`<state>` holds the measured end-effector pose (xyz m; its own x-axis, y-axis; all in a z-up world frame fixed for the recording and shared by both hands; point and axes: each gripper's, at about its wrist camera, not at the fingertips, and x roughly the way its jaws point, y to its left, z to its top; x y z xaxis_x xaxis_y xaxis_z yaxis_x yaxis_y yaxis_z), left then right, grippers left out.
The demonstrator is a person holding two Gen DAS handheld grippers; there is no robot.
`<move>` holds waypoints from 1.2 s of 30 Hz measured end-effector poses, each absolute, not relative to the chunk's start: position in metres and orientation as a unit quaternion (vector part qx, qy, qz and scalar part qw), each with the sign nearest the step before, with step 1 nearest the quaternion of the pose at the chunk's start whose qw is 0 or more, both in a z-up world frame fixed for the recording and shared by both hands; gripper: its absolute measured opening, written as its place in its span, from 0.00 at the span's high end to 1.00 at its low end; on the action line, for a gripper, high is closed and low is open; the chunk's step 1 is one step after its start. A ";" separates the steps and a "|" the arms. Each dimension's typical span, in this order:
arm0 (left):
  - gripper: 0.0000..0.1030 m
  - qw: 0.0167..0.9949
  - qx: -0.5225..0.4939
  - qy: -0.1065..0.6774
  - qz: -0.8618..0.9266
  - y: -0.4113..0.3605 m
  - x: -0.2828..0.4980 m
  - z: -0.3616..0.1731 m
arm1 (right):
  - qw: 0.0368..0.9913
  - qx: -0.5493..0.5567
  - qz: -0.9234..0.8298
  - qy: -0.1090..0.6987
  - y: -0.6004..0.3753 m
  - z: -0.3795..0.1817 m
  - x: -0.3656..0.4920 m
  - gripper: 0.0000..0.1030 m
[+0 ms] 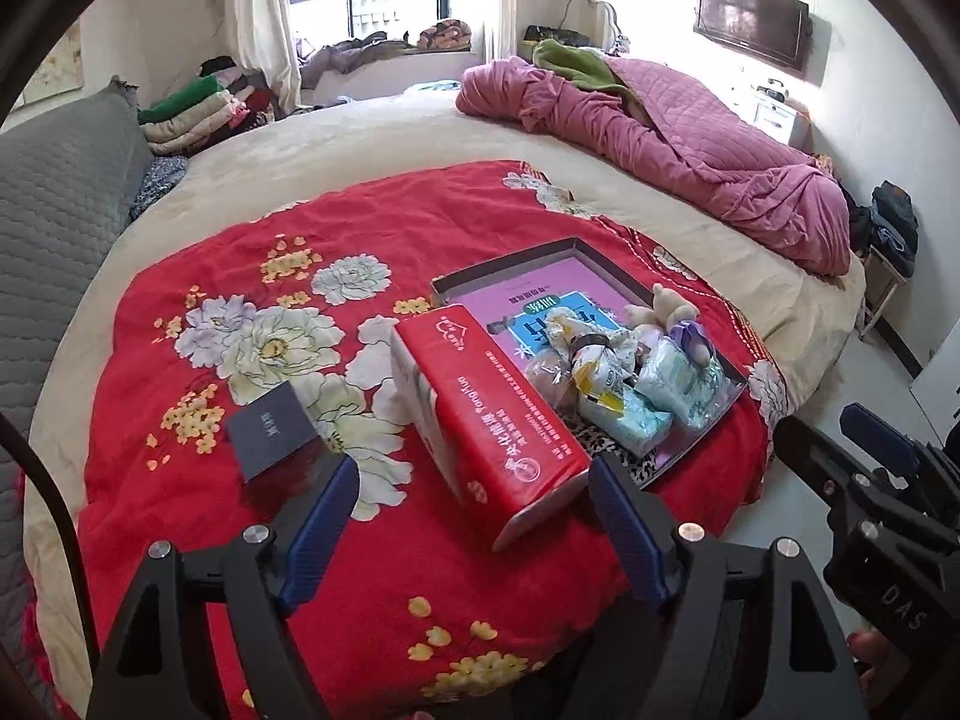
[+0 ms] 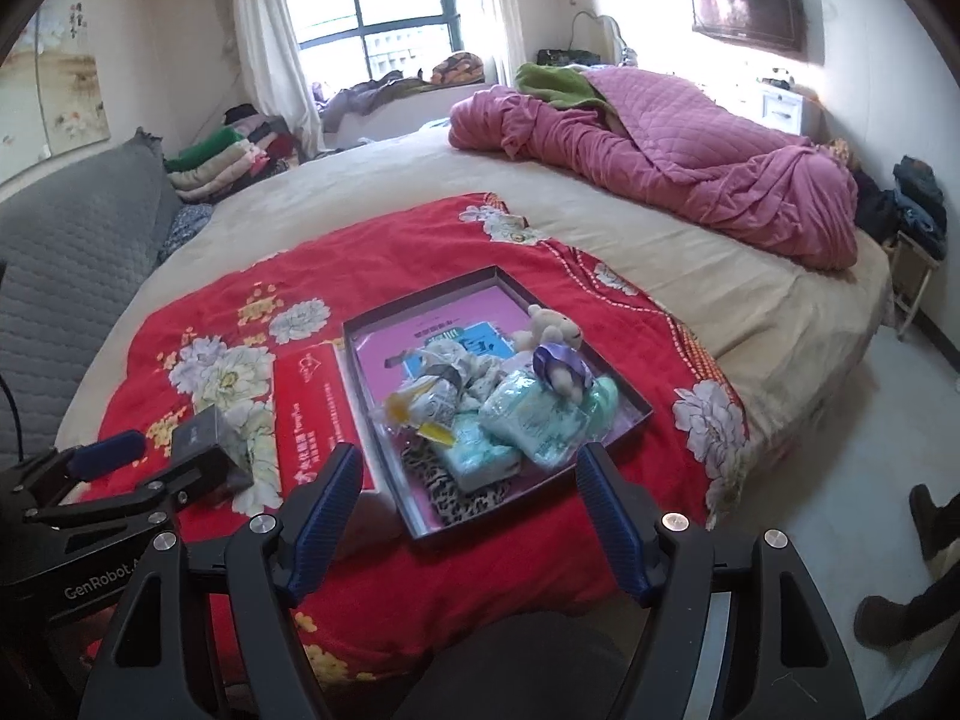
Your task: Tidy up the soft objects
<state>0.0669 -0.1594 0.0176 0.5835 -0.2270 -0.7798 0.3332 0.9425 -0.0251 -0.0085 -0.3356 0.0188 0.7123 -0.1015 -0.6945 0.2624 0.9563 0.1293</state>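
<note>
Both grippers hover with fingers spread, nothing between them. Left gripper point(image 1: 474, 492): red tissue pack point(image 1: 480, 414) lies just ahead between the fingers — glossy rectangular block, untouched. Right gripper point(image 2: 465, 480): shallow dark tray point(image 2: 642, 405) just beyond the fingertips, holding crinkly pale-blue packets point(image 2: 528, 420), a leopard-print cloth point(image 2: 462, 495) and a plush bear point(image 2: 555, 324). Small dark box point(image 1: 273, 429) left of left fingers. Fuzzy red floral blanket point(image 1: 240, 510) on bed — open space around.

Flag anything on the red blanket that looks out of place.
The red tissue pack lies outside the tray, propped against its edge, while the other soft items are piled inside. A small dark box also lies loose.
</note>
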 end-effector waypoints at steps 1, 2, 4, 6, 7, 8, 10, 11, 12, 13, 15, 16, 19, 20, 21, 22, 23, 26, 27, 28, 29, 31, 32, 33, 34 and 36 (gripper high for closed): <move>0.24 0.887 0.060 0.428 -0.161 -0.158 0.066 0.018 | 0.918 0.115 -0.104 0.365 -0.333 0.020 -0.012 0.28; 0.24 0.888 0.059 0.427 -0.161 -0.157 0.064 0.019 | 0.918 0.116 -0.107 0.364 -0.330 0.020 -0.015 0.28; 0.24 0.889 0.057 0.426 -0.159 -0.154 0.061 0.020 | 0.918 0.111 -0.117 0.362 -0.325 0.022 -0.020 0.28; 0.24 0.890 0.056 0.424 -0.156 -0.153 0.057 0.022 | 0.918 0.107 -0.113 0.365 -0.322 0.025 -0.025 0.28; 0.24 0.890 0.056 0.424 -0.157 -0.153 0.055 0.023 | 0.921 0.096 -0.113 0.361 -0.318 0.028 -0.029 0.28; 0.24 0.892 0.053 0.420 -0.160 -0.153 0.052 0.025 | 0.923 0.088 -0.117 0.355 -0.316 0.031 -0.035 0.28; 0.24 0.892 0.054 0.418 -0.162 -0.153 0.046 0.028 | 0.928 0.087 -0.113 0.345 -0.314 0.036 -0.045 0.28; 0.24 0.893 0.054 0.415 -0.163 -0.154 0.044 0.030 | 0.928 0.088 -0.119 0.342 -0.315 0.040 -0.050 0.28; 0.24 0.895 0.055 0.412 -0.163 -0.154 0.041 0.032 | 0.928 0.087 -0.120 0.341 -0.316 0.044 -0.053 0.28; 0.24 0.897 0.054 0.408 -0.161 -0.154 0.038 0.033 | 0.929 0.085 -0.120 0.339 -0.316 0.046 -0.055 0.27; 0.24 0.898 0.049 0.406 -0.161 -0.153 0.033 0.035 | 0.933 0.079 -0.133 0.326 -0.317 0.053 -0.063 0.27; 0.24 0.898 0.048 0.405 -0.163 -0.153 0.032 0.035 | 0.934 0.081 -0.135 0.321 -0.318 0.055 -0.066 0.27; 0.24 0.896 0.050 0.409 -0.164 -0.156 0.030 0.031 | 0.934 0.073 -0.143 0.320 -0.319 0.055 -0.071 0.27; 0.24 0.896 0.050 0.409 -0.164 -0.157 0.029 0.030 | 0.935 0.075 -0.140 0.318 -0.319 0.054 -0.072 0.27; 0.24 0.896 0.051 0.410 -0.162 -0.159 0.028 0.028 | 0.936 0.073 -0.139 0.316 -0.319 0.052 -0.073 0.27; 0.24 0.896 0.051 0.410 -0.164 -0.160 0.027 0.026 | 0.935 0.072 -0.144 0.316 -0.320 0.048 -0.074 0.27; 0.24 0.895 0.051 0.412 -0.164 -0.162 0.026 0.024 | 0.934 0.083 -0.139 0.320 -0.322 0.043 -0.074 0.27; 0.24 0.892 0.062 0.414 -0.170 -0.170 0.024 0.016 | 0.927 0.098 -0.133 0.338 -0.324 0.027 -0.069 0.27; 0.24 0.893 0.065 0.412 -0.171 -0.172 0.023 0.012 | 0.927 0.090 -0.135 0.338 -0.323 0.023 -0.067 0.27; 0.24 0.892 0.065 0.415 -0.168 -0.173 0.023 0.009 | 0.927 0.080 -0.137 0.339 -0.321 0.019 -0.065 0.27; 0.24 0.890 0.065 0.421 -0.164 -0.174 0.024 0.004 | 0.928 0.074 -0.138 0.338 -0.321 0.015 -0.064 0.27; 0.24 0.885 0.062 0.429 -0.167 -0.173 0.025 -0.004 | 0.926 0.071 -0.142 0.343 -0.323 0.005 -0.062 0.27; 0.24 0.884 0.063 0.432 -0.165 -0.173 0.026 -0.007 | 0.924 0.067 -0.145 0.348 -0.323 0.001 -0.060 0.27; 0.24 0.885 0.063 0.431 -0.162 -0.172 0.025 -0.009 | 0.922 0.067 -0.145 0.352 -0.324 -0.004 -0.059 0.27; 0.24 0.886 0.062 0.431 -0.159 -0.171 0.026 -0.011 | 0.921 0.071 -0.145 0.353 -0.326 -0.007 -0.057 0.27; 0.23 0.886 0.062 0.432 -0.158 -0.170 0.027 -0.014 | 0.919 0.087 -0.142 0.356 -0.331 -0.013 -0.054 0.27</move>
